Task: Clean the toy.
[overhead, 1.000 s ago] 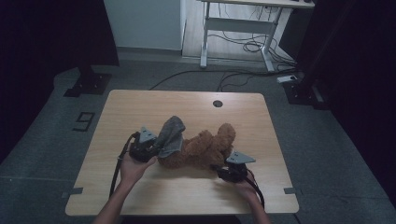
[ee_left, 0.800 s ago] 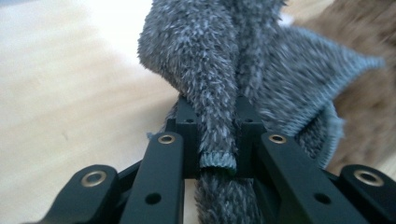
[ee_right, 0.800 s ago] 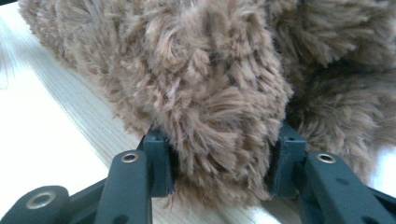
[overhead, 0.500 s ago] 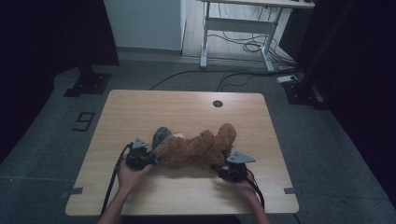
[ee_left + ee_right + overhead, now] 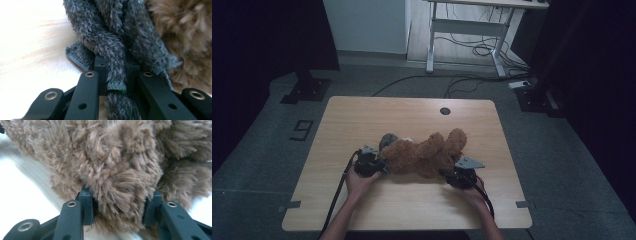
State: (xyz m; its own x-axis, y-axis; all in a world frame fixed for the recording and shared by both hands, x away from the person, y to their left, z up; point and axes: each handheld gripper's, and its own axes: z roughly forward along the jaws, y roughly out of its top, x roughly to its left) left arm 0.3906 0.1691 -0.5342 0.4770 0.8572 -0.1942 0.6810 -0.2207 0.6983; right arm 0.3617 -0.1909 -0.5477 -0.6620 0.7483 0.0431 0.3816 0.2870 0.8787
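Teddy bear (image 5: 424,157) lies on its side at lower centre of the high view, on the wooden table (image 5: 362,120), stretched between your two grippers. Your left gripper (image 5: 379,167), at the bear's left end, is clenched on a fold of grey cloth (image 5: 112,53) that lies against the brown fur. Your right gripper (image 5: 451,175), at the bear's lower right, has its jaws pressed into a plush limb; they have just been closing on it.

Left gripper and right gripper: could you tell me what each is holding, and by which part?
Left gripper pinches a fold of the grey cloth; right gripper clasps a plump limb of the teddy bear.
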